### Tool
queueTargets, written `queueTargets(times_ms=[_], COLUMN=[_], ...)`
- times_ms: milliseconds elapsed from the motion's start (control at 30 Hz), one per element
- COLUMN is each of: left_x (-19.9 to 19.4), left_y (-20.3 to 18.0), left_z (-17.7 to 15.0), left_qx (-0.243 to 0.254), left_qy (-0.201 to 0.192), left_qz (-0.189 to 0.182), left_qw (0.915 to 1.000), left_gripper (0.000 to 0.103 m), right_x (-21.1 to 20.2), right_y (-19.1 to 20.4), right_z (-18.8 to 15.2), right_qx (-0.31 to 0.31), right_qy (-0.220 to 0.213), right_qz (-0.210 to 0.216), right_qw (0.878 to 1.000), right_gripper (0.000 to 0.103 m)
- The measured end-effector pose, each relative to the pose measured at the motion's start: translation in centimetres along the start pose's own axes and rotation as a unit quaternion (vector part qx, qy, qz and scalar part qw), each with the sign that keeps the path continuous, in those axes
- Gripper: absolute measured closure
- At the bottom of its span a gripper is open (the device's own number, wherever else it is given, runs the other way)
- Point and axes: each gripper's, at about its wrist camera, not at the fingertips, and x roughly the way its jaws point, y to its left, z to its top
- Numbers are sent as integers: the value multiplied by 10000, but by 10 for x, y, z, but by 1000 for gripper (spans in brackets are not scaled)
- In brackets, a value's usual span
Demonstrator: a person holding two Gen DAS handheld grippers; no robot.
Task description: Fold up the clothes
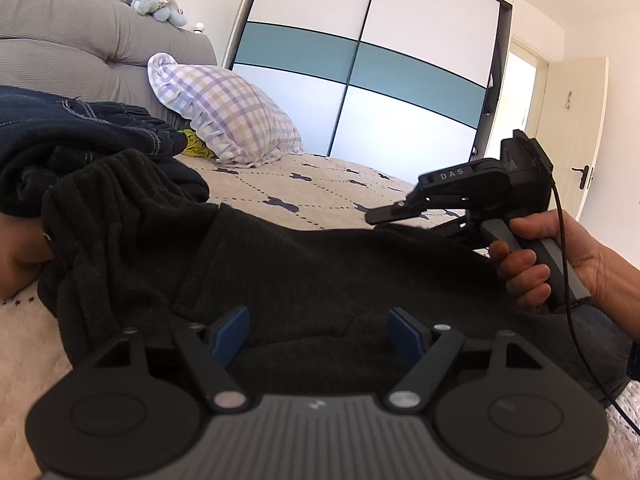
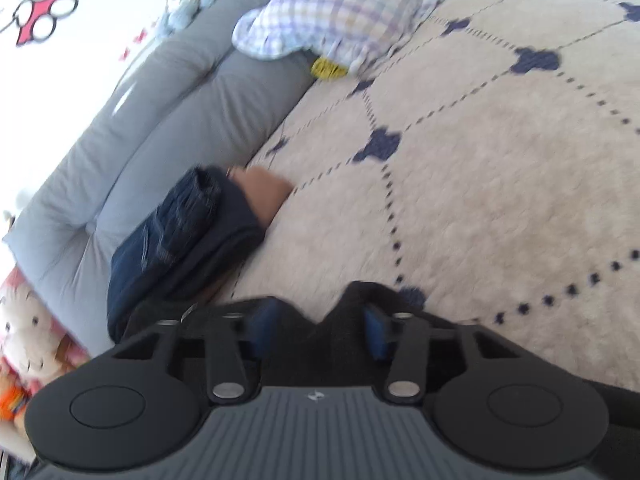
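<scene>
Hanging spread just above the dark knit garment (image 1: 320,272) on the bed, the left gripper (image 1: 318,330) grips nothing, while beyond it the right gripper (image 2: 320,320) pinches a raised fold, probably to carry it over; farther off lie folded jeans (image 2: 180,240).

dark charcoal garment (image 1: 320,272) | ribbed cuff end, rumpled | spread just ahead of left gripper (image 1: 318,330) | folded navy pile (image 1: 80,136) beyond, far-left
</scene>
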Motion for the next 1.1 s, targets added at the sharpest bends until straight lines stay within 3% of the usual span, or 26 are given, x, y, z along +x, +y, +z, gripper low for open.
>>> queueTargets(times_ms=[33,67,200,233,300,400,467,533,600,700,900,933,1000,1033,1100], left_x=[0,0,1,1,0,1,1,1,1,2,3,3,4,5,5], left_y=[0,0,1,1,1,1,1,1,2,1,1,1,1,2,2], left_z=[0,0,1,1,0,1,1,1,1,1,1,1,1,2,2], left_qx=[3,2,-12,-12,-13,-7,-9,-10,-9,4,31,33,28,24,23], left_qy=[1,2,16,19,27,33,32,30,31,41,63,67,66,65,66], left_qz=[1,-1,-11,-10,-12,-16,-19,-22,-23,-19,-12,-12,-15,-15,-15], left_qw=[10000,10000,10000,10000,10000,10000,10000,10000,10000,10000,10000,10000,10000,10000,10000], left_gripper=[25,25,25,25,25,24,24,24,24,24,23,23,23,23,23], right_x=[-4,-5,1,3,13,-1,-30,-60,-86,-99,-78,-75,-68,-65,-70], right_y=[-2,-4,6,12,26,20,32,38,37,15,1,-1,-6,-8,-6], right_z=[-2,-4,-5,-4,-5,-1,-7,-14,-20,-28,-32,-32,-34,-34,-36], right_qx=[28,25,-466,-780,-1727,-1487,-1716,-1919,-1998,-1667,-1752,-1764,-1783,-1791,-1798], right_qy=[-112,-155,-399,-500,-657,-630,-882,-1025,-1080,-473,-678,-712,-777,-809,-1030], right_qz=[-53,-138,-877,-1230,-2348,-2349,-2134,-2196,-2291,-1805,-3097,-3307,-3722,-3927,-4265], right_qw=[9999,9998,9943,9881,9543,9585,9577,9510,9465,9682,9321,9244,9075,8984,8804], right_gripper=[85,89,91,93,101,99,96,79,72,72,80,78,58,69,78])
